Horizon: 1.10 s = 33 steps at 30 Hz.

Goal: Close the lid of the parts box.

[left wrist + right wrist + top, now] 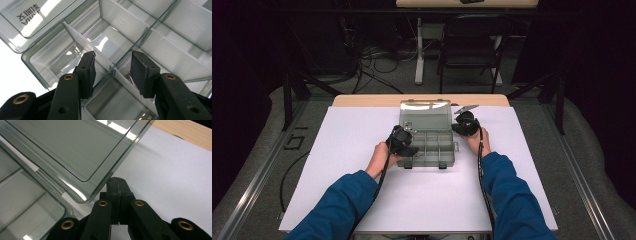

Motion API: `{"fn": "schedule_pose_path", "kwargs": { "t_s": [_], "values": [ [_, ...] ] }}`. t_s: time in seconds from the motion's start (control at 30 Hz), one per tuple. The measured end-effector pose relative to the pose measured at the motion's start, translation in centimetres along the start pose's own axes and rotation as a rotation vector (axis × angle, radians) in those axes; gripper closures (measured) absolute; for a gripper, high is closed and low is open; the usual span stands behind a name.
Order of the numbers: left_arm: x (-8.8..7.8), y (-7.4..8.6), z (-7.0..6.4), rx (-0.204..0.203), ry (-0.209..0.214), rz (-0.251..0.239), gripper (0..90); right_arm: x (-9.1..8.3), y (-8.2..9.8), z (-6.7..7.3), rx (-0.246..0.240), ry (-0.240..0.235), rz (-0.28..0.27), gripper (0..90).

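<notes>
A clear plastic organiser box (427, 146) sits at the middle of the table with its lid (424, 115) swung back. At the box's left side my left gripper (411, 150) reaches over the compartments. Seen from the left gripper view, the left gripper (112, 72) stands open, its pads (143, 72) on either side of a white divider (82, 42) without pressing it. By the box's right rear corner, my right gripper (456, 126) rests near the lid. There the right gripper (116, 185) is shut with nothing between its pads, just below the lid's rounded corner (82, 197).
A white sheet (362, 190) covers the table, with a strip of bare wood (362, 100) at the far edge. Beyond the table stand a black folding chair (472, 45) and a white table leg (419, 50), with cables on the floor.
</notes>
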<state>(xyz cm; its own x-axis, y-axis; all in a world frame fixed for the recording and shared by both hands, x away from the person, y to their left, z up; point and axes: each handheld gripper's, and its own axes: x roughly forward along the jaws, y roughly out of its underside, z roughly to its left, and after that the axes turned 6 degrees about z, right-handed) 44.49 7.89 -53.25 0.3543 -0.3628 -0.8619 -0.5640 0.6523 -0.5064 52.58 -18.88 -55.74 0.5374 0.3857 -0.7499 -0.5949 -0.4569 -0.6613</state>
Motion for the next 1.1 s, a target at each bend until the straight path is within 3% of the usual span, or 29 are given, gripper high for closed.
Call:
{"fn": "schedule_pose_path", "kwargs": {
  "t_s": [0.27,0.33,1.1],
  "values": [
    [0.0,0.0,0.0,0.002,-0.006,0.004,55.0,-0.2,-0.1,-0.1,-0.004,0.008,-0.021,90.0],
    [0.0,0.0,0.0,0.000,-0.005,0.003,54.9,-0.4,-0.4,-0.4,0.033,-0.015,-0.028,90.0],
    [0.0,-0.1,-0.1,0.000,-0.010,0.008,54.4,-1.6,-1.2,-0.4,0.029,-0.014,-0.082,90.0]
  ]
}}
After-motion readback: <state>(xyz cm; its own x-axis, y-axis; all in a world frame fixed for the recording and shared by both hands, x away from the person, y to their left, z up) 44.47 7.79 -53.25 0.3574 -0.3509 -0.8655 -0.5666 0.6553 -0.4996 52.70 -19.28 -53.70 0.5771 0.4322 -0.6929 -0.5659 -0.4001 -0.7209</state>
